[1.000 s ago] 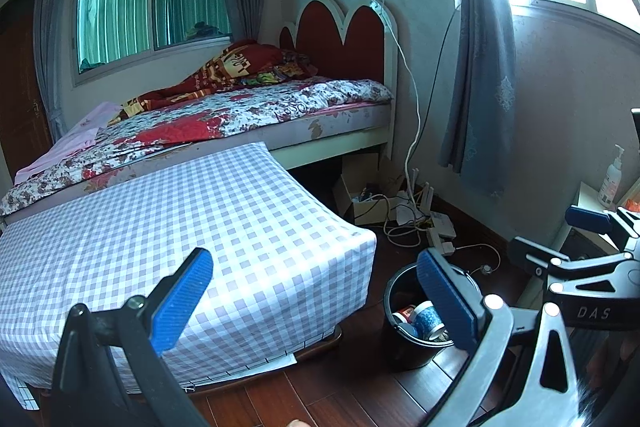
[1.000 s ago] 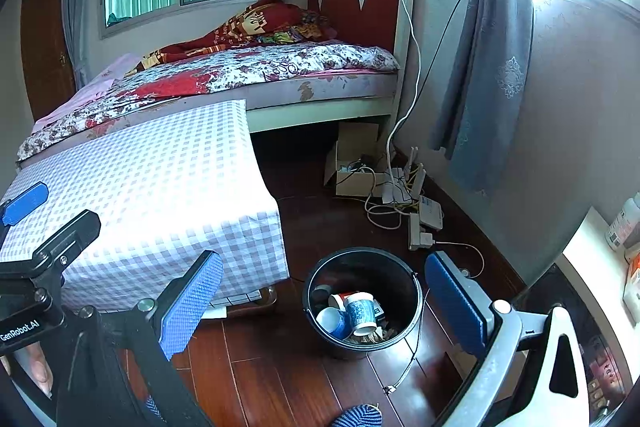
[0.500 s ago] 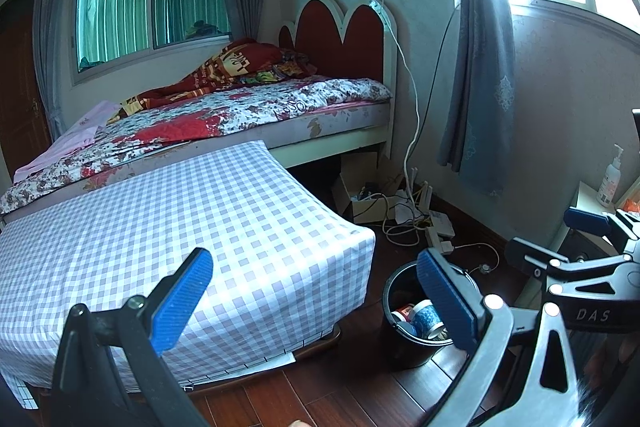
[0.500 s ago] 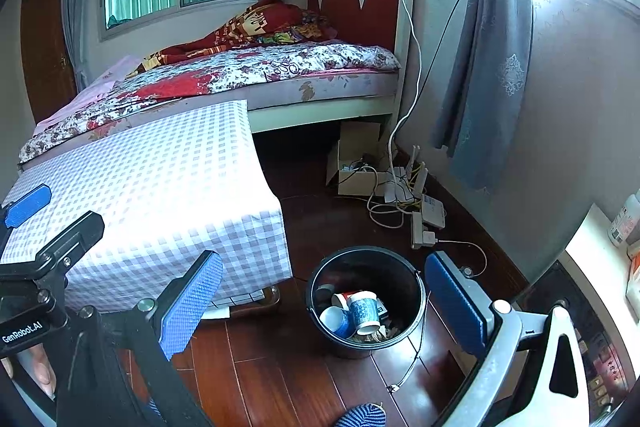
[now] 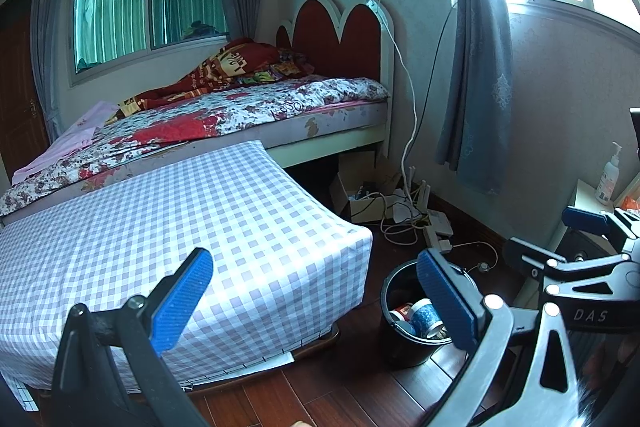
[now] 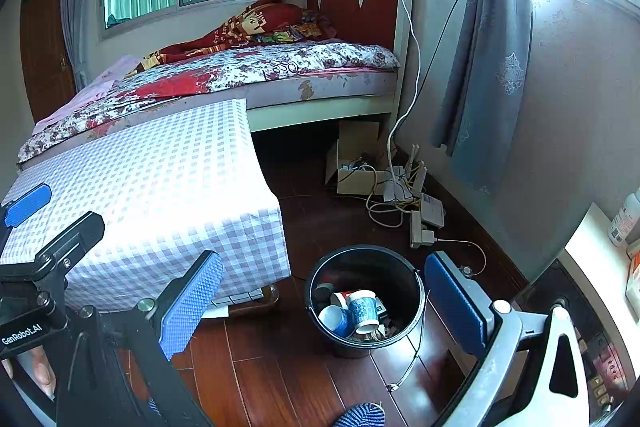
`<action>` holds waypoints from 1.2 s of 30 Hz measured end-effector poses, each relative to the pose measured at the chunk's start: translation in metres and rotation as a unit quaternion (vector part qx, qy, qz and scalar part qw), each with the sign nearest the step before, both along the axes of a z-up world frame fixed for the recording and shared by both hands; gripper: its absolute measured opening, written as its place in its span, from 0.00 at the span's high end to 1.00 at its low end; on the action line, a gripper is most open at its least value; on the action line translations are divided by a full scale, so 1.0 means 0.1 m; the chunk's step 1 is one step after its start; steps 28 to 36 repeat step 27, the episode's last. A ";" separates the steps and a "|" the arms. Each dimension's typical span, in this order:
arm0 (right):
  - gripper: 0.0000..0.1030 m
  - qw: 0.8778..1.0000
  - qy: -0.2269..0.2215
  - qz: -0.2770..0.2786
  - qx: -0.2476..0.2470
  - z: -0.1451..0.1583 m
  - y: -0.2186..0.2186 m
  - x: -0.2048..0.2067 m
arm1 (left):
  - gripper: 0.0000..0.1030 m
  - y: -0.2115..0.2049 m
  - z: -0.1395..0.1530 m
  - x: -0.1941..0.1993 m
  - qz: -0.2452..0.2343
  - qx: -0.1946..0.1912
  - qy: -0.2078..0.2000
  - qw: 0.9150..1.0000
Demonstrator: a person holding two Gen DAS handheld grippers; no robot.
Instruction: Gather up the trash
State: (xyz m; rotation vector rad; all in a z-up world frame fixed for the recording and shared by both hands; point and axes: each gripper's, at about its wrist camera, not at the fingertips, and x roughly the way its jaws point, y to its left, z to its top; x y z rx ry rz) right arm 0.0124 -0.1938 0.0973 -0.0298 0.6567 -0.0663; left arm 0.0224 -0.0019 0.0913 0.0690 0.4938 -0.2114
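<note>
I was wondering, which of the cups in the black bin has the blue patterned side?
The cup in the middle of the black bin, its white rim tilted down. The one left of it is plain blue and white; the one behind shows red.

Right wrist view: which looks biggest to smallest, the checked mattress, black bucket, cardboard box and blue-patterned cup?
1. Checked mattress
2. Black bucket
3. Cardboard box, though it sits farther off, so its true size is unsure
4. Blue-patterned cup
</note>
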 end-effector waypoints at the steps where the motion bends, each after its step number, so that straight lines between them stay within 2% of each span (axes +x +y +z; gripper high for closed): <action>1: 0.01 1.000 0.000 0.000 0.000 0.00 0.00 0.00 | 0.01 0.00 0.00 0.00 -0.001 0.000 0.000 1.000; 36: 0.01 1.000 0.004 -0.004 -0.009 -0.03 0.02 -0.01 | 0.01 0.07 0.00 0.04 -0.012 -0.004 -0.006 1.000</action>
